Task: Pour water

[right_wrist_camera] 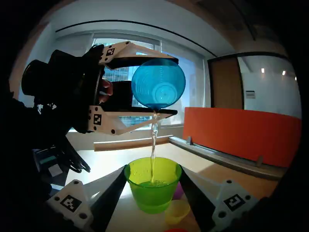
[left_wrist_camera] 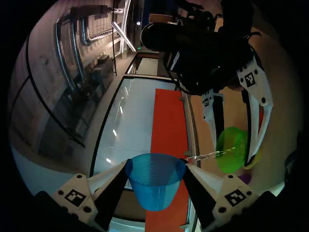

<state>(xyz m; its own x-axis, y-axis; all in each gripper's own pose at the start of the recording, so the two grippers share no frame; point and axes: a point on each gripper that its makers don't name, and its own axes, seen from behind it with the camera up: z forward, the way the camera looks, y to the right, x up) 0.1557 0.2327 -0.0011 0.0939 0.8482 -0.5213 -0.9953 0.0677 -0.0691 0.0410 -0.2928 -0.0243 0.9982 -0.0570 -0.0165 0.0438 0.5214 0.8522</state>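
Pouring is midway: the left hand-held gripper point(left_wrist_camera: 155, 169) clamps the tipped blue cup point(right_wrist_camera: 158, 83), and water point(right_wrist_camera: 153, 139) streams into the part-filled green cup point(right_wrist_camera: 153, 187), which the right hand-held gripper point(right_wrist_camera: 153, 171) grips above the desk point(right_wrist_camera: 112, 162).

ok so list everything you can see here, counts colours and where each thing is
blue cup: 1, blue, tipped, above the green cup
green cup: 1, green, upright, partly filled
water stream: 1, clear, falling from blue cup into green cup
yellow cup: 1, yellow, on table below green cup
purple cup: 1, purple, beside yellow cup
partition: 1, orange, along table's far edge
left gripper: 1, white, shut on blue cup
right gripper: 1, white, shut on green cup
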